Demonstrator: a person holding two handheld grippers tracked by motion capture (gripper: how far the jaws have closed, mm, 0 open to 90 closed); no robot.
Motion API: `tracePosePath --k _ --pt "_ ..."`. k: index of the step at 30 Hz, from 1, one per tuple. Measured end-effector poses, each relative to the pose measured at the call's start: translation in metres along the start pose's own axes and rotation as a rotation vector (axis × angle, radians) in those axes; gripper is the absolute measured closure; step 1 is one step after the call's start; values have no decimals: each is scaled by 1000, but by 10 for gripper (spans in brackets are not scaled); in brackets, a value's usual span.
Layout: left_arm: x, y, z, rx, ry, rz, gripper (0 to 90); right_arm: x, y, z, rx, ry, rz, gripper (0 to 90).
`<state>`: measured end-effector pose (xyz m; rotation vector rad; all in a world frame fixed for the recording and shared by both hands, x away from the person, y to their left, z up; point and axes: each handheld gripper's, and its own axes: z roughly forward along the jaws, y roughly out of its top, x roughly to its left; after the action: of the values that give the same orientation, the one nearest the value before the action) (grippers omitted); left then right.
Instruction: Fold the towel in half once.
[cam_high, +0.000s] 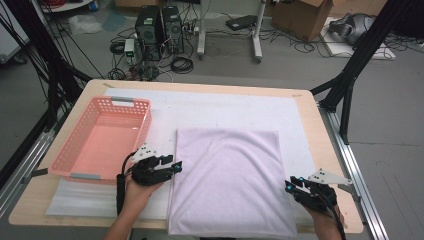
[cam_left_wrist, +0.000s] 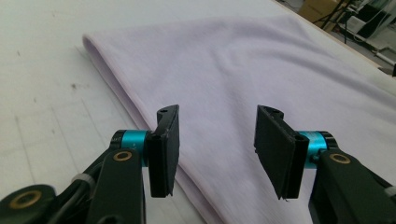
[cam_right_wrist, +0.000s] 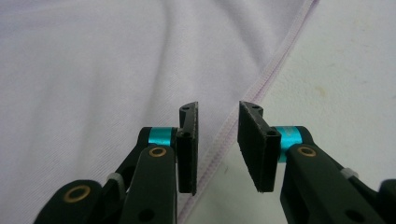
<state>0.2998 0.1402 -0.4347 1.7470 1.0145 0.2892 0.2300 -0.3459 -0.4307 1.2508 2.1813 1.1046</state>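
Pale wood forms the table (cam_high: 327, 150), with a white foam mat (cam_high: 220, 107) spread over most of its top. Nearest the person, a lilac cloth (cam_high: 230, 180) lies folded flat on the mat, its near edge reaching the table's near rim.

At the cloth's near right corner the right gripper (cam_high: 296, 183) sits in the person's hand, pointing left toward the fabric. In the right gripper view its jaws stand narrowly apart with nothing between them, and the stitched hem (cam_right_wrist: 261, 84) of the cloth runs on the mat just beyond the gap.

At the cloth's left edge, a little farther in, the left gripper (cam_high: 176, 165) points right at the fabric from the person's left hand (cam_high: 137, 192). In the left gripper view its jaws are apart at a middling width and hold nothing; the folded edge (cam_left_wrist: 116, 88) of the cloth lies below and ahead of them.

Left of the cloth stands a pink plastic basket (cam_high: 80, 145) with perforated walls, just beside the left gripper.

Beyond the far edge of the table, on the grey floor, are two black computer towers (cam_high: 160, 30), loose cables and a cardboard box (cam_high: 305, 17).
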Motion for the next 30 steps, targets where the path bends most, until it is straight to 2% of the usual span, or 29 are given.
tracePosePath --k 2,4,6,8,13,17,19,21,23,25,26,27,28,29,30 --pt "7 8 7 9 26 7 533 -2 1 4 5 6 -3 669" --pt "12 13 14 6 49 -4 542 -2 1 6 8 9 -4 668" --pt "16 18 22 37 72 2 542 -1 2 6 8 13 -10 668" --pt "20 23 31 45 102 0 542 0 3 6 3 12 -12 668" --pt "26 33 53 93 146 -2 563 2 2 5 3 15 -13 661" --pt "31 33 67 119 222 -12 568 2 2 5 1 15 -13 658" --pt "31 30 73 134 229 -2 599 1 2 5 0 15 -12 657" --pt "28 29 76 143 265 36 648 0 1 5 2 17 -7 655" --pt "28 30 77 140 288 51 844 0 1 6 0 18 -6 654" --pt "32 33 77 135 328 40 851 -1 1 6 1 21 -8 654" --pt "35 35 77 123 340 16 850 0 1 7 1 19 -7 652" --pt "37 35 77 124 332 -12 848 0 2 7 2 18 -6 650" --pt "38 35 79 128 326 -18 836 0 2 7 0 19 -5 647" --pt "37 34 80 133 329 -7 801 -1 2 8 -1 19 -6 641" --pt "38 33 80 132 332 -10 705 -1 3 9 -2 16 -6 632"
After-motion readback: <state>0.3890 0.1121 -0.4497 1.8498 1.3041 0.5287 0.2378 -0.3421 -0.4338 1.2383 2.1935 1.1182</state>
